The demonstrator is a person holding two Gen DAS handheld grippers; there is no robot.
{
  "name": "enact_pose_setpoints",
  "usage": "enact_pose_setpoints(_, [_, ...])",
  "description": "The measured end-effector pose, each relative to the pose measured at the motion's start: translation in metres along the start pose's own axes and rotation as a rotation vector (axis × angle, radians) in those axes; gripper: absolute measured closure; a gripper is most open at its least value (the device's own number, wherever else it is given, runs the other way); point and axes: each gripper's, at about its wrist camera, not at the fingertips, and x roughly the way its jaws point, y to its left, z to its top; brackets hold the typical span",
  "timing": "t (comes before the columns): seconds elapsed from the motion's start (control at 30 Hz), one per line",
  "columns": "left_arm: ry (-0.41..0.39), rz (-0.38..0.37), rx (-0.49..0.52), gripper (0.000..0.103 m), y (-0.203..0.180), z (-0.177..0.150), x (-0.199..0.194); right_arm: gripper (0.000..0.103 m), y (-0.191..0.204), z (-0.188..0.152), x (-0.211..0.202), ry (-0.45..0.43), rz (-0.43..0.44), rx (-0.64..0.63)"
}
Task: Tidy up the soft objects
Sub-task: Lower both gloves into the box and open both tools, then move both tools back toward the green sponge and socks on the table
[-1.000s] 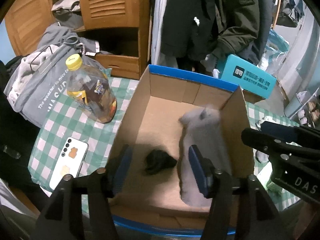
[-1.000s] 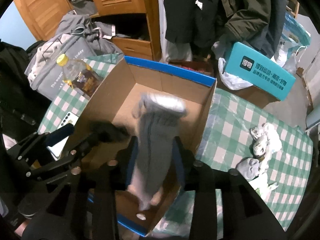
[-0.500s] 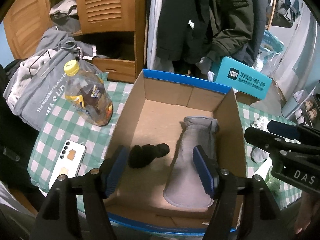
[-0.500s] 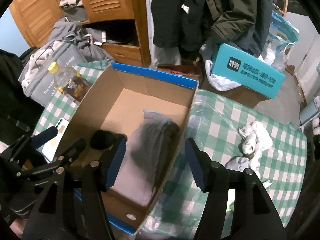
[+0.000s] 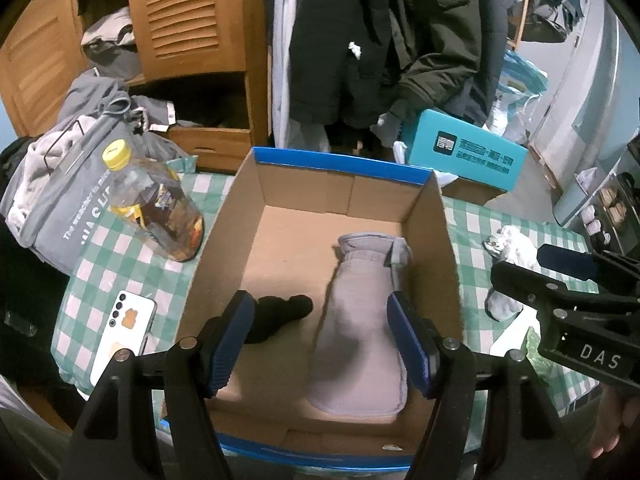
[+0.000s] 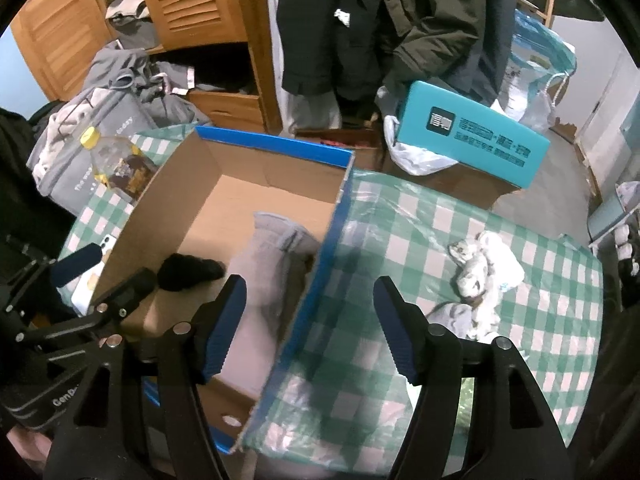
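A grey mitten (image 5: 360, 328) lies flat in the cardboard box (image 5: 340, 192), against its right wall; it also shows in the right wrist view (image 6: 272, 256). A small black soft item (image 5: 276, 316) lies to its left in the box, seen also in the right wrist view (image 6: 188, 272). My left gripper (image 5: 322, 340) is open and empty above the box's near end. My right gripper (image 6: 310, 326) is open and empty over the box's right wall (image 6: 320, 264). A heap of white and grey soft items (image 6: 480, 276) lies on the checked tablecloth to the right.
A bottle with a yellow cap (image 5: 152, 208) and a white phone (image 5: 124, 332) lie left of the box. A grey bag (image 5: 60, 196) sits at the far left. A teal box (image 6: 472, 136) stands behind the table. Coats and a wooden wardrobe stand behind.
My right gripper let go of the grey mitten, which now lies in the box, and moved right over the box wall. Both grippers drew back a little.
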Motion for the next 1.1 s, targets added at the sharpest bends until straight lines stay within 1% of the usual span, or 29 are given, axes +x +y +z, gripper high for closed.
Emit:
enact_pose_setpoints(0.47, [0.007, -0.035, 0.053, 0.032, -0.034, -0.001, 0.000, 0.036, -0.046, -0.021, -0.009, 0.007, -0.045, 0.053])
enact_pose_setpoints(0.73, [0.005, -0.055, 0.104, 0.032, -0.060, -0.002, -0.002, 0.035, -0.071, -0.035, -0.015, 0.009, -0.069, 0.079])
enact_pose_setpoints(1.1, [0.016, -0.073, 0.173, 0.032, -0.098, -0.006, 0.000, 0.035, -0.113, -0.057, -0.025, 0.013, -0.098, 0.148])
